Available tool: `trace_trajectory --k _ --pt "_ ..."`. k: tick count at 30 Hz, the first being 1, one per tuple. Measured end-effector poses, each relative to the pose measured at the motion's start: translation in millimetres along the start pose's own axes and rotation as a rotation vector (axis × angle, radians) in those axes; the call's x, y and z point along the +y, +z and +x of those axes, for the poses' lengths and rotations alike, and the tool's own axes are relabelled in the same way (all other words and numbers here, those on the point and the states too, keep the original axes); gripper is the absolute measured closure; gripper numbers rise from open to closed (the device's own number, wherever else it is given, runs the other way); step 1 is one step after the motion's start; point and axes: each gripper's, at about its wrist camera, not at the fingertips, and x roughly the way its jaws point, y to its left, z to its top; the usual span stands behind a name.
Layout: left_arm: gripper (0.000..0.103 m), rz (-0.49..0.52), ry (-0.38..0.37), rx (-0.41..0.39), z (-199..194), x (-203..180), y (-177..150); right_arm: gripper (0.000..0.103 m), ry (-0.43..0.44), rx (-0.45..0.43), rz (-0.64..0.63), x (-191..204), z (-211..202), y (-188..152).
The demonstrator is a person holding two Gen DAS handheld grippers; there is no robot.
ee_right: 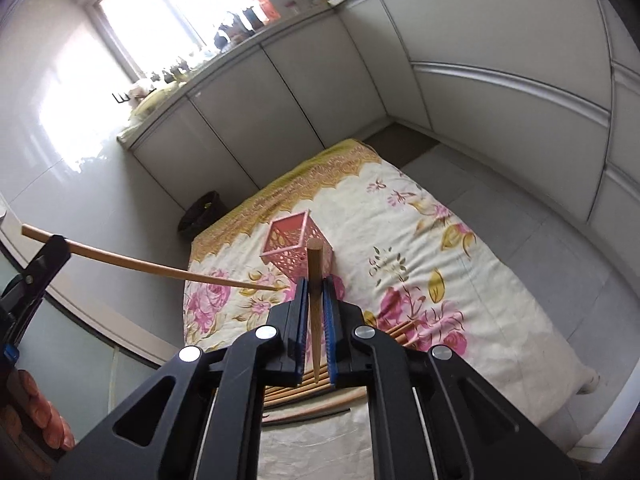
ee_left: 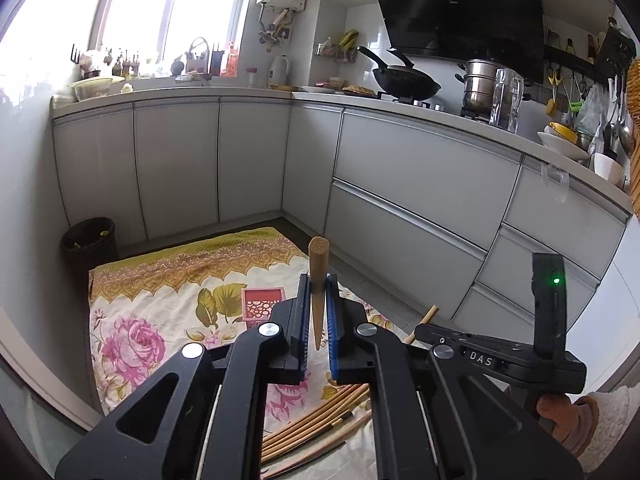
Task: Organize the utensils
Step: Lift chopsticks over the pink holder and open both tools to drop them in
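- Each tool has one wooden chopstick pinched between nearly closed pads: the left tool (ee_left: 318, 292) holds the left chopstick (ee_left: 318, 264) with its blunt end pointing away; the right tool (ee_right: 316, 296) grips the right chopstick (ee_right: 315, 276) the same way, above the floral cloth (ee_right: 420, 240) spread on the floor.
- I'd judge these sticks light, stiff and smooth, apt to pivot or slip in a pad grip; taking hold nearer the thick end, as here, looks steadier than at the taper.
- One pink holder (ee_right: 296, 246), perforated and open-topped, stands on the cloth beyond the right tool; likely where they go.
- A loose pile of chopsticks (ee_left: 316, 420) lies below the tools; roughly six pale ones and one or two dark, though overlap hides an exact count.
- One dark bin (ee_left: 89, 240) sits by the cabinets.
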Motion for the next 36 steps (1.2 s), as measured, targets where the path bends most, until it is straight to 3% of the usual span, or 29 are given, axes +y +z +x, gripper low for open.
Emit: trace_trajectory --k 9,17,22,27,28,29,30,32,36 --pt "0.096 -0.023 0.092 -0.023 9 3 23 0.095 0.024 -0.077 -0.036 11 -36 29" --pt "0.096 -0.074 0.204 -0.038 71 33 53 0.095 0.029 -0.188 -0.055 15 -53 79" --pt "0.096 -0.103 0.248 0.029 125 58 44 0.095 0.030 -0.219 -0.060 16 -38 103" --pt "0.094 -0.138 0.241 0.141 166 75 17 0.095 0.042 -0.225 -0.059 21 -9 120" --pt "0.091 -0.145 0.233 0.149 167 77 12 0.095 0.045 -0.226 -0.056 21 -2 122" --pt "0.075 -0.150 0.226 0.150 164 79 9 0.095 0.048 -0.224 -0.053 22 4 124" --pt "0.051 -0.157 0.229 0.135 157 80 7 0.095 0.051 -0.221 -0.052 23 10 125" --pt "0.033 -0.171 0.247 0.051 133 81 9 0.095 0.051 -0.219 -0.053 25 22 128" --pt "0.026 -0.258 0.242 -0.132 65 89 16 0.095 0.044 -0.220 -0.065 32 43 133"
